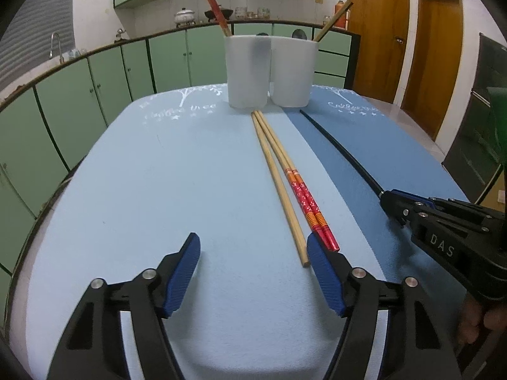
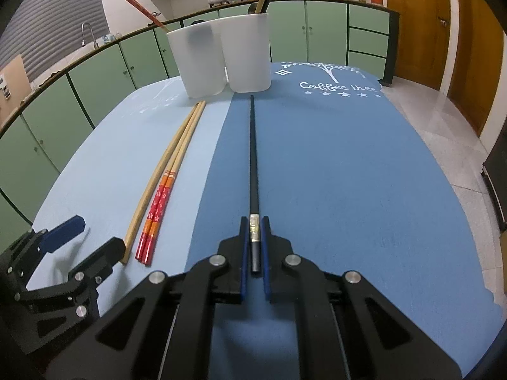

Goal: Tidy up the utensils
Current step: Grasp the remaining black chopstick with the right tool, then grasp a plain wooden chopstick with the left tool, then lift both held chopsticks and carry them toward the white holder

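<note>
A black chopstick [image 2: 253, 164] lies on the dark blue mat, tip toward the cups. My right gripper [image 2: 254, 224] is shut on its handle end; it also shows in the left wrist view [image 1: 388, 201]. My left gripper [image 1: 253, 250] is open and empty, just short of the near ends of a plain wooden chopstick [image 1: 279, 186] and two red-handled chopsticks [image 1: 304, 196] on the light blue mat. Two white cups [image 1: 247, 72] [image 1: 293, 71] stand at the far end, a red chopstick [image 1: 214, 6] in the left one and a wooden one [image 1: 336, 19] in the right.
The table [image 2: 348, 174] is covered by a light blue mat at left and a dark blue mat at right. Green cabinets [image 1: 95, 82] line the left and back. Wooden doors [image 1: 434, 57] and tiled floor lie to the right.
</note>
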Demonstrator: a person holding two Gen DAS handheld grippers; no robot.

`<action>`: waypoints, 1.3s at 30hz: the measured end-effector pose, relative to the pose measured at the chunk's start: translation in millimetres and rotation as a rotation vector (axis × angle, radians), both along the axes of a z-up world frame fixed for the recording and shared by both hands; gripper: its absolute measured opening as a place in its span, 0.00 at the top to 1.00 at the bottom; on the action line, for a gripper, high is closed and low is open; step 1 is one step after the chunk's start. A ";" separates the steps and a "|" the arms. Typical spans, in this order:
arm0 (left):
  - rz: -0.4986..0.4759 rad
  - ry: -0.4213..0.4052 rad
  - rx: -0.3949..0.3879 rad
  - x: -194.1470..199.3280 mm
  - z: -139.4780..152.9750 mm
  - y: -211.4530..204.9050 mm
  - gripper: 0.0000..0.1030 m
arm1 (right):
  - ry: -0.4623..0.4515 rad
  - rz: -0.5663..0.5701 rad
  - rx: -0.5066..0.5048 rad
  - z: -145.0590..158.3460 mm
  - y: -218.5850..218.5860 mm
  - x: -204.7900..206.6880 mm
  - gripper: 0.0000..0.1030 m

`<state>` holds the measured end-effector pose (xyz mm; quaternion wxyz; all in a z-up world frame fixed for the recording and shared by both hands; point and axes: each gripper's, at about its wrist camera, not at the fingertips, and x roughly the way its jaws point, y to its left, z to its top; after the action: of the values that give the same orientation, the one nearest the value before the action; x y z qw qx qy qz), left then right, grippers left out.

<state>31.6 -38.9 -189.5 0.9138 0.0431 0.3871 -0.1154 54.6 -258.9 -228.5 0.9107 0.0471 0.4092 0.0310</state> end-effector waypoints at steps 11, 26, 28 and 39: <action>0.002 0.022 -0.002 2.9 -5.4 -5.7 0.52 | 0.001 0.018 0.012 -0.2 0.2 0.3 0.90; 0.019 0.010 -0.001 3.8 -6.0 -4.9 0.83 | -0.021 0.009 0.004 -1.0 -1.5 -14.8 0.82; 0.015 0.011 -0.002 3.8 -6.2 -5.8 0.86 | -0.025 0.011 -0.006 -1.2 0.0 -16.8 0.82; 0.023 0.016 -0.019 5.0 -6.1 -4.8 0.90 | -0.021 0.004 0.062 -0.9 -12.6 -24.4 0.84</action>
<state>36.5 -43.7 -195.6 0.9122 0.0292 0.3938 -0.1089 30.2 -271.5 -229.4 0.9130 0.0742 0.3985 0.0463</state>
